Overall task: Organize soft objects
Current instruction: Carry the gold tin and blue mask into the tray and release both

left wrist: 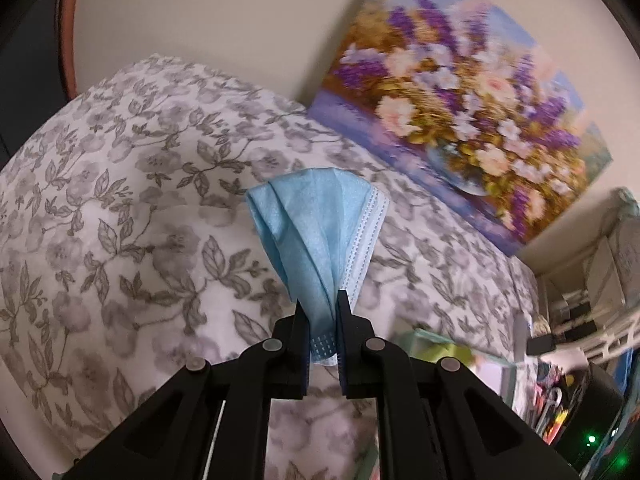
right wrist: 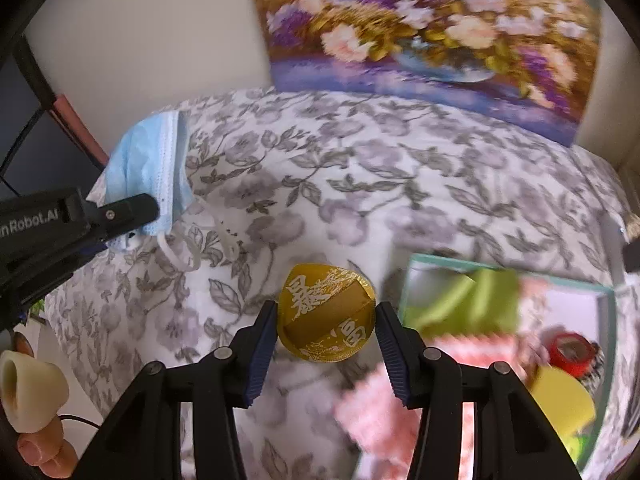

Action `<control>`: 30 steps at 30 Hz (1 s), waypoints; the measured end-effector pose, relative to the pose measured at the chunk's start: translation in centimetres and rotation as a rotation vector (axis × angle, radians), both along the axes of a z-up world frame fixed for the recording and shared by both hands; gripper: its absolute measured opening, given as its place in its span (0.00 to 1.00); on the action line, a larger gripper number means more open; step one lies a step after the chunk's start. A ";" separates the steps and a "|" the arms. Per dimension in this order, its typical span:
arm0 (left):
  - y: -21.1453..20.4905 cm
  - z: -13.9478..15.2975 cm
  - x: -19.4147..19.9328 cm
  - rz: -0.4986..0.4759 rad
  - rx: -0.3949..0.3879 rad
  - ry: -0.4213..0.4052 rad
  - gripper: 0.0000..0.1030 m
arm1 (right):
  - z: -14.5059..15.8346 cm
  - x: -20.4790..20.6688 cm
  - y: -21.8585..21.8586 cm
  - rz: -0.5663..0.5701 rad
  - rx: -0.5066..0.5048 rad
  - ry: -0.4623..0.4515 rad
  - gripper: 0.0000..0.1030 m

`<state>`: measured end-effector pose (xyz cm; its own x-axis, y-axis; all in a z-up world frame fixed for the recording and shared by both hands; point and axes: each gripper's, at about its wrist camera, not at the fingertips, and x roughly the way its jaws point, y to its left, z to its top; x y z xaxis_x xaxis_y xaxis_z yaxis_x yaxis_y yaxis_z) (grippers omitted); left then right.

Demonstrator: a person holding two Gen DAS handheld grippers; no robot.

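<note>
My left gripper [left wrist: 319, 304] is shut on a light blue face mask [left wrist: 320, 232] and holds it up above the floral cloth [left wrist: 120, 200]. In the right wrist view the mask [right wrist: 148, 168] hangs from the left gripper [right wrist: 154, 206] at the left, its white ear loop [right wrist: 180, 258] dangling onto the cloth. My right gripper [right wrist: 326, 314] is shut on a round gold foil-wrapped object [right wrist: 327, 320] with white characters, held between both fingers above the cloth [right wrist: 360, 184].
A teal-rimmed tray [right wrist: 504, 276] at the right holds a green item [right wrist: 476, 300], pink checked cloth [right wrist: 384, 412], a yellow sponge [right wrist: 560, 400] and a red tape roll [right wrist: 570, 350]. A flower painting [right wrist: 432, 32] leans on the wall. Shelves with clutter [left wrist: 592, 320] stand at the right.
</note>
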<state>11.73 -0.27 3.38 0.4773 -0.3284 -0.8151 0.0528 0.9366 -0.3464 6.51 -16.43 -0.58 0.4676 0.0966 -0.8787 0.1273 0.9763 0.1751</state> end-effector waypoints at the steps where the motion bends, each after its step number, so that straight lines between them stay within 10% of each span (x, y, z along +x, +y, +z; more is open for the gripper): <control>1: -0.3 0.5 -0.8 -0.011 -0.002 -0.014 0.10 | 0.3 -0.9 -0.4 -0.012 -0.002 -0.007 0.50; 21: -11.0 2.8 -12.2 -0.359 0.039 -0.113 0.11 | 0.7 -12.5 -10.9 -0.321 0.050 0.046 0.51; 30: -14.7 0.8 -13.8 -0.487 0.054 -0.036 0.11 | -0.3 -15.6 -17.5 -0.520 0.055 0.083 0.51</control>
<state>-2.09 -14.97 4.20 0.3064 -0.4782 -0.8231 0.5004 0.8165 -0.2881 -9.11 -33.98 -0.86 0.3951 -0.0825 -0.9149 0.6080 0.7700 0.1932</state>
